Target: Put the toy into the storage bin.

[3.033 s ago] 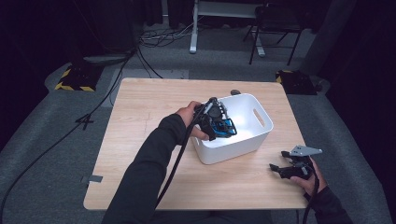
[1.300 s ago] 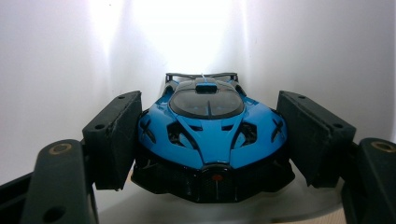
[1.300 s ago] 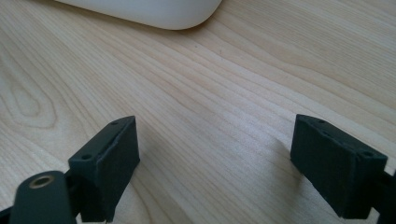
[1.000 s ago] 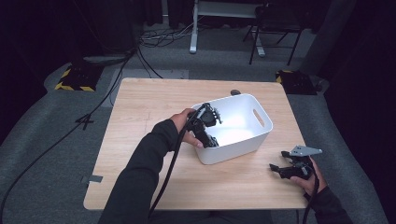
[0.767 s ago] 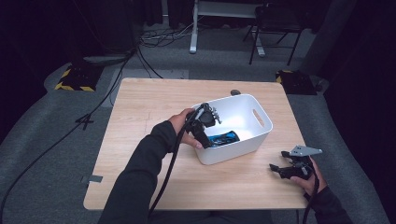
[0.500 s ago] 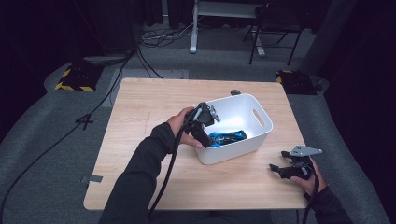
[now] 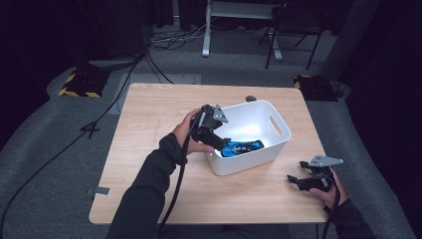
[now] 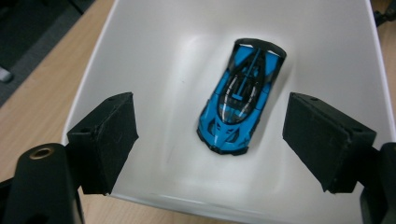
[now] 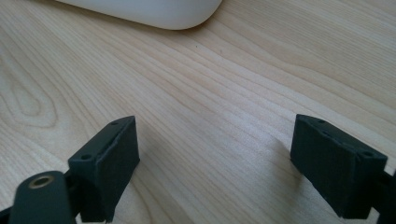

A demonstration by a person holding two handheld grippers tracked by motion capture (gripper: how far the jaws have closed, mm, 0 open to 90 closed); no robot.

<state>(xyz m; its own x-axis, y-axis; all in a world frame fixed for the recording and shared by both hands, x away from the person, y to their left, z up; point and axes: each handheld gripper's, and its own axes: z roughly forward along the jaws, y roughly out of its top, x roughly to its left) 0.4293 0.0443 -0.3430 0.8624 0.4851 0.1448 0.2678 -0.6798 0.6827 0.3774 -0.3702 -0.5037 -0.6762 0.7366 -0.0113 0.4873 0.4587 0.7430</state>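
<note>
We see the blue toy car [image 8: 241, 98] lying flat on the floor of the white bin [image 7: 276, 144], wheels down, its nose turned toward the left gripper view's five o'clock and its tail toward one o'clock; in the high view the blue toy car [image 7: 242, 147] sits in the near-left part of the bin, close to the wall. Our left gripper [image 7: 223, 144] hangs over the bin's rim at the nine o'clock side and points down into it; its jaws have just been opening, and they now stand apart with the car between them but well clear of both pads, so the car is released and nothing is grasped. The bin rests on the wooden table [image 7: 149, 124], right of centre. Out at the table's four o'clock corner our right gripper [image 7: 301, 180] lies low over the bare wood, well apart from the bin, its jaws spread wide and empty, with a rounded corner of the white bin [image 9: 154, 11] at twelve o'clock in the right gripper view.
</note>
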